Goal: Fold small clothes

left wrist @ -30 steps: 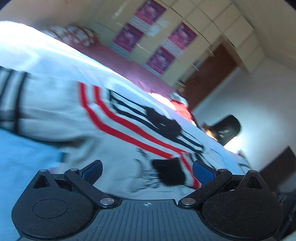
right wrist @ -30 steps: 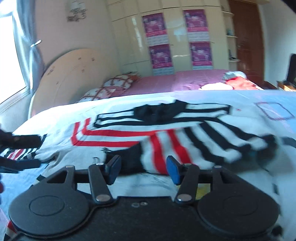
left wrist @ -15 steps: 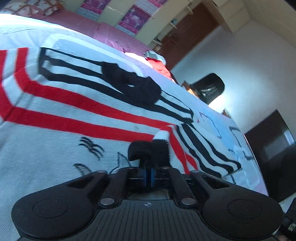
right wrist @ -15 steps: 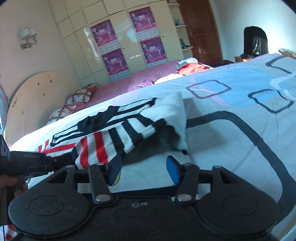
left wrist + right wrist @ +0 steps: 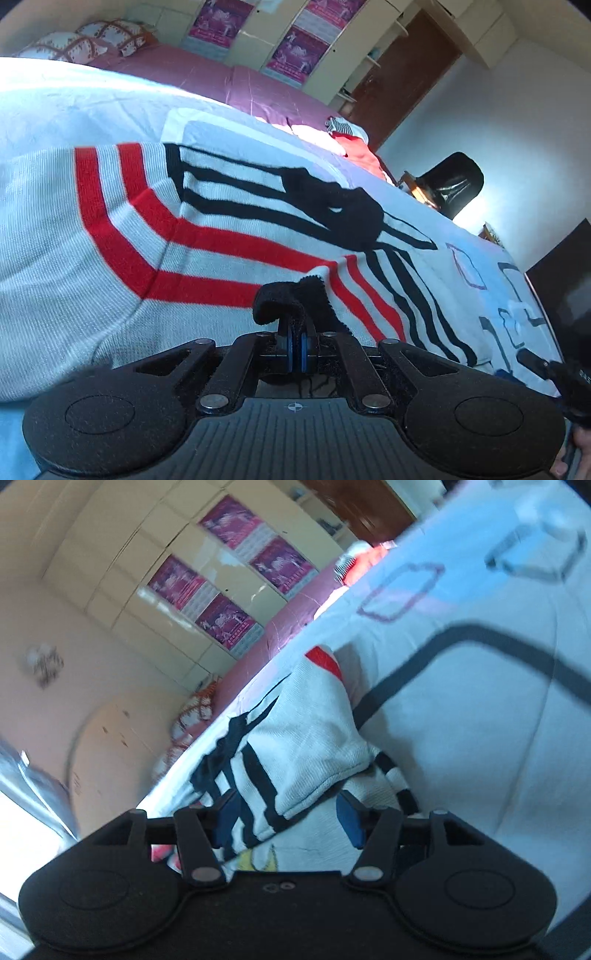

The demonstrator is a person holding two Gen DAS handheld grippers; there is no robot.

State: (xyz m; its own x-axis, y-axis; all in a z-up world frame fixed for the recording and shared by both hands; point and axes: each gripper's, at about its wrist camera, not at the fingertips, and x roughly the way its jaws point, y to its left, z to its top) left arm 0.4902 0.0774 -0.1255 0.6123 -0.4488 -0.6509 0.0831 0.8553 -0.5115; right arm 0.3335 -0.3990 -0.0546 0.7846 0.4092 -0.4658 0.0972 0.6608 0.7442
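Right now my left tongs (image 5: 297, 341) are pinched tight on the black cuff (image 5: 291, 301) of the striped sweater (image 5: 155, 236), which lies spread across the bed (image 5: 491, 280). My right tongs (image 5: 284, 814) are opening, a folded edge lying loose between them. Soft, limp knit; best gripped by cuffs and hems. Beyond: cupboards with posters (image 5: 229, 620).

Cream wardrobe (image 5: 255, 33) with purple posters (image 5: 225, 618), brown door (image 5: 402, 70)
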